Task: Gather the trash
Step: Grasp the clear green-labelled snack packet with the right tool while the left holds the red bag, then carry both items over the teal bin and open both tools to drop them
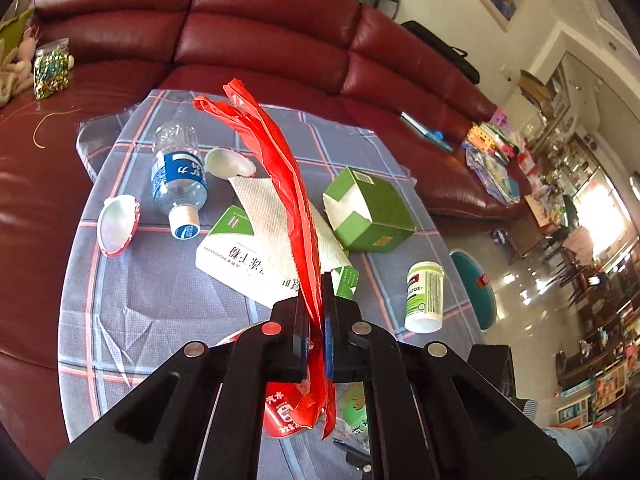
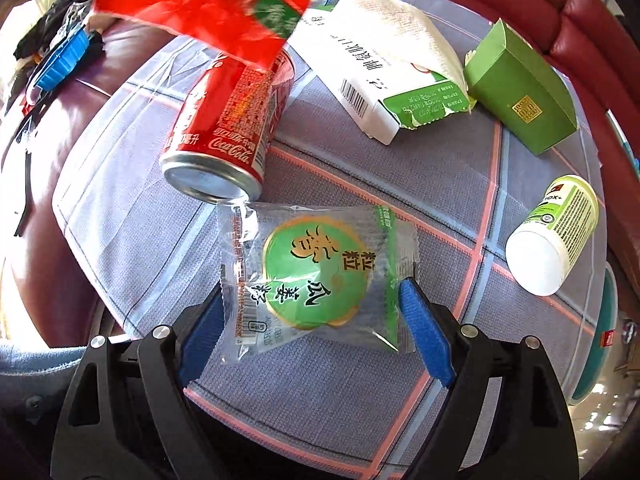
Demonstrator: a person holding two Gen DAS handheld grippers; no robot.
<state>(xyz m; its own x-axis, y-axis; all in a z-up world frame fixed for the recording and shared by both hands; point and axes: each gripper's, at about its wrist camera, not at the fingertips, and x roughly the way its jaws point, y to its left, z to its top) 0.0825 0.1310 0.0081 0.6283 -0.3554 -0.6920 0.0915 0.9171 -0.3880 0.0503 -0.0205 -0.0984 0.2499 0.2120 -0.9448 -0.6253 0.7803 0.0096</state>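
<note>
My left gripper [image 1: 316,316] is shut on a red plastic bag [image 1: 276,152], held above the cloth-covered table [image 1: 160,300]. The bag's lower part hangs at the top of the right wrist view [image 2: 200,0]. My right gripper [image 2: 312,320] is open, its blue pads on either side of a clear snack wrapper with a green label [image 2: 312,276] lying on the cloth. A red cola can [image 2: 232,120] lies on its side just beyond the wrapper, partly under the bag.
On the table lie a plastic water bottle [image 1: 178,176], two foil lids [image 1: 116,224], a white box under a paper towel [image 1: 256,240], a green carton [image 1: 368,208] and a white supplement jar [image 1: 424,296]. A red leather sofa [image 1: 260,28] surrounds the table.
</note>
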